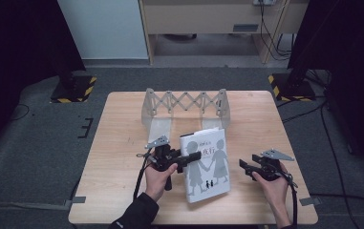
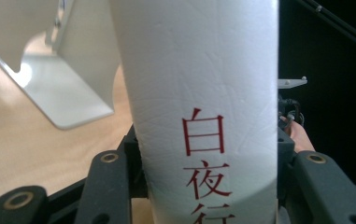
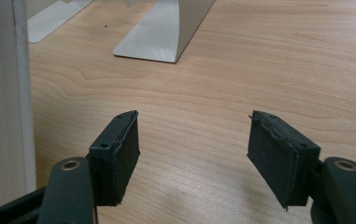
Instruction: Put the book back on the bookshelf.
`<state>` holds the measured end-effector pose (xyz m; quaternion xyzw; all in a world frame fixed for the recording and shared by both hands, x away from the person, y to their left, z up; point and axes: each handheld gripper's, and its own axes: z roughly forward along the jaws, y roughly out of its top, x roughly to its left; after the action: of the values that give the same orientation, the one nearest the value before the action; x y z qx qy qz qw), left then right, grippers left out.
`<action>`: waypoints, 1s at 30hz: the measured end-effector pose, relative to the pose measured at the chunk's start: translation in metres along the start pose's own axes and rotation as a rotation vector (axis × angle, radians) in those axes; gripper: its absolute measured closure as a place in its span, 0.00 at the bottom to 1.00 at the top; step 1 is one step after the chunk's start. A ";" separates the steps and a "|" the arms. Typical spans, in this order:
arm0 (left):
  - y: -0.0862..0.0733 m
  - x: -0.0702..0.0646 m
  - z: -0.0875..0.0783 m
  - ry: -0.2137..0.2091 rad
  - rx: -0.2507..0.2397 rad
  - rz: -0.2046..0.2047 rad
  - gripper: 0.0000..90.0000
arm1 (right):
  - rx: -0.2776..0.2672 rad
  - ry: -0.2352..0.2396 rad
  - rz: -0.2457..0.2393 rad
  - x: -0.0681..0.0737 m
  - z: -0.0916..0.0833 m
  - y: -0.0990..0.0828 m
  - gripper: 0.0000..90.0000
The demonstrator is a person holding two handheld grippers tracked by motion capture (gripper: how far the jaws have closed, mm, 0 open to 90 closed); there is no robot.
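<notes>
A white book (image 1: 206, 164) with two grey figures holding hands on its cover is tipped up from the table, cover toward the high camera. My left gripper (image 1: 194, 157) is shut on its spine (image 2: 203, 93), which carries red characters and sits between the two black jaws. My right gripper (image 1: 244, 166) hovers just right of the book, open, with bare wood between its pads (image 3: 119, 154). In the right gripper view the book's page edge (image 3: 3, 93) stands upright at the left.
A grey metal expanding rack (image 1: 187, 107) with end plates stands at the back of the wooden table (image 1: 122, 133). Its flat feet (image 3: 166, 32) reach toward the book, and one plate (image 2: 68, 88) sits close beside the spine. Black stands with striped bases flank the table.
</notes>
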<state>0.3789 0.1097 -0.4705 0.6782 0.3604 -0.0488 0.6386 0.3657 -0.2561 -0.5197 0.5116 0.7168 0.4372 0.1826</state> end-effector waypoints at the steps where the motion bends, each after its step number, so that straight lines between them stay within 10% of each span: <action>1: 0.000 0.000 -0.001 -0.003 -0.001 0.012 0.56 | 0.000 -0.002 -0.002 0.000 0.000 0.000 0.38; 30: -0.023 -0.004 -0.016 -0.004 -0.007 0.083 0.52 | 0.121 -0.100 -0.055 -0.008 0.012 -0.009 0.27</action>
<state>0.3568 0.1209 -0.4846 0.6904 0.3307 -0.0226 0.6431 0.3718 -0.2588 -0.5348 0.5231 0.7456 0.3618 0.1987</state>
